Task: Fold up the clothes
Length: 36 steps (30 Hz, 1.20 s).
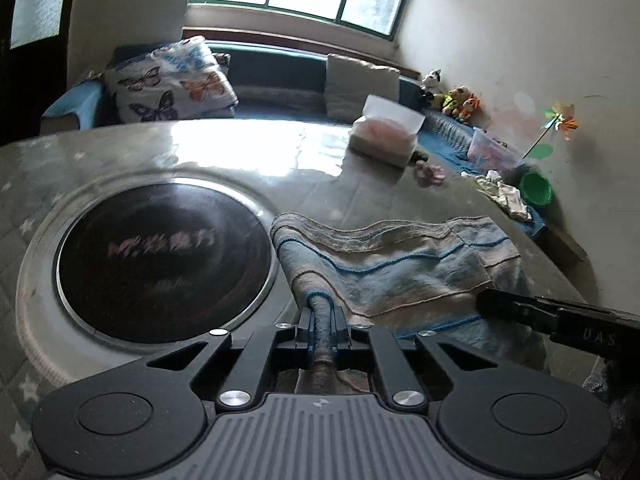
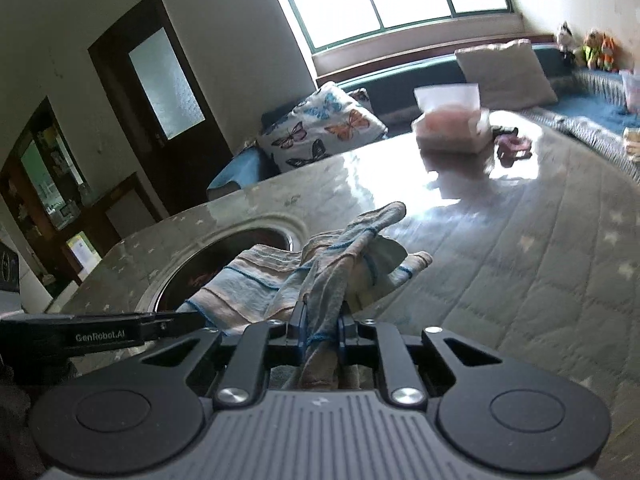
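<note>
The striped cloth (image 1: 400,276) hangs between the two tongs, each pinching a bunched corner of its near edge, so its long axis runs side to side from one hand to the other rather than away from them. In the left wrist view, the left tongs (image 1: 320,320) are pressed together on a rolled corner of the cloth, and the rest of it spreads forward and to the right, sagging toward the bench (image 1: 200,152). The right tongs (image 2: 322,322) are likewise pressed on a twisted corner; from there the cloth (image 2: 256,280) trails forward and to the left, with loose ends flopping beyond.

Each tool shows in the other's view — the right one's dark finger at the lower right of the left view, the left one's at the lower left of the right view — so the hands sit near each other with the fabric slack between them. The far edge lies ahead of both, beside the round dark hob (image 1: 160,260) set in the bench. Neither hand looks nearer to that far edge; my judgement is that the next fold means carrying both held corners forward together, over the body of the cloth.
</note>
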Motion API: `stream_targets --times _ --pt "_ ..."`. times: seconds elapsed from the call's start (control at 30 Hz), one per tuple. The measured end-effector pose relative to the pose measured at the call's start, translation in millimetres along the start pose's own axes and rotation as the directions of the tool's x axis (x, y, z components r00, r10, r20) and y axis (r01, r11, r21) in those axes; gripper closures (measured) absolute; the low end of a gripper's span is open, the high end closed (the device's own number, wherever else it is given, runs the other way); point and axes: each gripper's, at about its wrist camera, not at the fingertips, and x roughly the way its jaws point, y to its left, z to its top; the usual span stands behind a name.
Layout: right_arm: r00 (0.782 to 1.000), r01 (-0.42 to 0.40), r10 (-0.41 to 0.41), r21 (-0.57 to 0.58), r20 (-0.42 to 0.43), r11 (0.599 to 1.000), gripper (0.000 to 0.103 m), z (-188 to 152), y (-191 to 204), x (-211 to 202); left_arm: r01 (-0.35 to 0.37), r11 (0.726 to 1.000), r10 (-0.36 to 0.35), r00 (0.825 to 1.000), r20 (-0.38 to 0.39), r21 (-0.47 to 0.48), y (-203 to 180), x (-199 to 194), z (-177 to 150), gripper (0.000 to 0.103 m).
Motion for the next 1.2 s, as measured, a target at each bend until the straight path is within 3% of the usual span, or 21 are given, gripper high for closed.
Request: stream_targets --times 0.7,1.2 --pt "0.982 0.136 -0.116 -0.131 0.149 0.982 0.09 87.9 -22.0 -25.4 0.021 0.998 -0.027 0.994 0.102 0.066 -67.1 21.0 83.4 0.095" --pt "0.976 0.193 -0.176 -0.144 0.124 0.971 0.09 109.6 -55.8 -2.5 -0.002 0.997 -0.003 0.998 0.056 0.074 -88.3 60.7 96.4 0.095"
